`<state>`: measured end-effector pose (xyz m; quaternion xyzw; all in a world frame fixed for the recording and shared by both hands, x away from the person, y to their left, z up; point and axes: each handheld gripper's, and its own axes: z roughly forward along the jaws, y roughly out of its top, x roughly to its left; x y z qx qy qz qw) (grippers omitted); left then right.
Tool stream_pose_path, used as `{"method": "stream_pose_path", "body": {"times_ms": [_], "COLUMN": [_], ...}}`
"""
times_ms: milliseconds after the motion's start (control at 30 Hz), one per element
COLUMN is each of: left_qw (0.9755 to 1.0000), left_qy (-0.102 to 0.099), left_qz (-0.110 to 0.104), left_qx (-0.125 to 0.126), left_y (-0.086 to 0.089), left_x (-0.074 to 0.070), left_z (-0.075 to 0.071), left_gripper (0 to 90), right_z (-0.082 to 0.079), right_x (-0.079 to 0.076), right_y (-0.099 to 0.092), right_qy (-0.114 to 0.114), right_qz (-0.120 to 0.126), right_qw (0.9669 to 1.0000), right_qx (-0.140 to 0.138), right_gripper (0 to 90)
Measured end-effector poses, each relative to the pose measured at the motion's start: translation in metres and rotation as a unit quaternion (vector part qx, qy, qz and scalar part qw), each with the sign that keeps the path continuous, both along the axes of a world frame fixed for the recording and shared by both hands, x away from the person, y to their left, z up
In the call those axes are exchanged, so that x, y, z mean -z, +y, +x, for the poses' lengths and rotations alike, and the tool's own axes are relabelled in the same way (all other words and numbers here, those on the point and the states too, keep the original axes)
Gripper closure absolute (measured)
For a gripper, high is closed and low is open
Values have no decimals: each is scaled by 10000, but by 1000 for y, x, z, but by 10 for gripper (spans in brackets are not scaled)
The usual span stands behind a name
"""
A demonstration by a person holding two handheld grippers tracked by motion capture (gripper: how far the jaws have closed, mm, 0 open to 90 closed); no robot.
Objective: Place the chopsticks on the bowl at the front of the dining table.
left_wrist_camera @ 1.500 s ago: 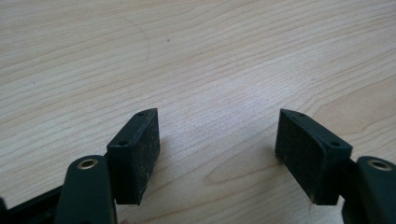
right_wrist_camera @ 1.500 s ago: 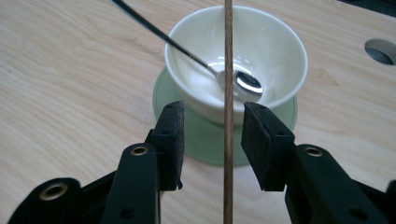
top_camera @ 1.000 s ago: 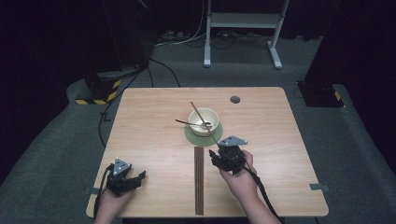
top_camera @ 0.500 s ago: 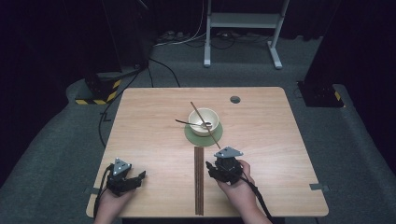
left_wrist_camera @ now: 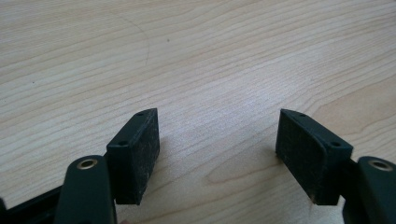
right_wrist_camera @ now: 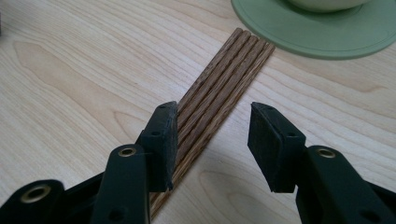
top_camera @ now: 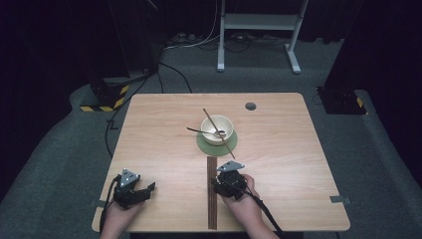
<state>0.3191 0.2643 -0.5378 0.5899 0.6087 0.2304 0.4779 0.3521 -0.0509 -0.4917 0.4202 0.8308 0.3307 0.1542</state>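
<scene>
Chopsticks [top_camera: 212, 194] lengthwise toward the saucer [top_camera: 203, 144]

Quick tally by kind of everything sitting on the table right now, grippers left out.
Chopsticks lying flat in the row: 4
Chopstick resting across the bowl: 1
Spoon in the bowl: 1
Cream bowl: 1
Green coaster under the bowl: 1
Total: 8
</scene>
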Motion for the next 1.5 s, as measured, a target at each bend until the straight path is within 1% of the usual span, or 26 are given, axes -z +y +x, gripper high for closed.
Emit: {"method": "stream_pose_path", "body": {"times_ms": [33,133,167,200,233,333,433,467,500,567,600,767,800,867,933,967,1000,1033,1067,1100,1133,1200,1267,1333,1500], "left_qw": [10000,10000,10000,10000,10000,10000,10000,10000,10000,10000,10000,10000,10000,10000,10000,10000,10000,10000,10000,10000,10000,10000,10000,10000,10000], "left_qy": [5,-5,-2,-1,1,6,6,7,0,-5,-5,-4,-4,-3,-4,-7,-7,-4,-7,-15,-8,-3,-2,-18,-18], "left_qz": [0,6,21,28,6,49,40,44,40,36,36,58,55,64,64,55,55,64,57,25,35,64,68,26,28], "left_qx": [10,-4,-4,7,4,27,26,29,33,32,32,29,26,31,28,24,24,29,24,8,9,31,32,8,7], "left_y": [0,0,0,0,0,0,0,0,0,0,0,0,0,0,0,-1,-1,0,-1,-1,-1,0,0,-1,-1], "left_x": [0,0,0,0,0,0,0,0,0,0,0,0,0,0,0,0,0,0,0,0,0,0,0,0,0], "left_z": [0,0,0,0,0,0,0,0,0,0,0,0,0,0,0,0,0,0,0,0,0,0,0,0,0], "left_gripper": [305,305,305,304,304,302,301,301,300,298,299,298,298,298,298,298,298,298,298,298,298,298,298,298,298], "right_z": [1,2,3,4,4,6,7,7,8,8,8,8,8,8,9,9,9,10,10,10,10,11,11,12,13], "right_x": [1,4,4,5,6,9,11,12,13,14,15,17,18,17,18,17,17,17,17,17,17,17,16,16,16], "right_y": [1,3,3,3,3,4,4,4,4,4,3,0,-1,-3,-5,-7,-7,-12,-14,-16,-18,-21,-29,-31,-44], "right_qy": [8,47,56,62,49,169,116,203,137,189,147,269,236,272,233,268,268,275,230,249,254,257,271,279,268], "right_qz": [-21,-47,-66,-66,-92,-133,-162,-171,-200,-210,-236,-243,-239,-232,-238,-239,-239,-238,-263,-260,-246,-258,-287,-304,-297], "right_qw": [10000,10000,10000,9999,9999,9997,9998,9996,9997,9996,9996,9993,9994,9993,9994,9992,9992,9992,9993,9992,9991,9991,9988,9988,9985], "right_qx": [-24,29,-2,54,48,74,84,62,35,80,56,39,34,70,60,148,148,157,162,179,227,228,273,269,382], "right_gripper": [532,542,548,553,558,562,579,586,593,607,620,657,662,671,675,687,687,709,715,723,730,746,775,787,810]}}
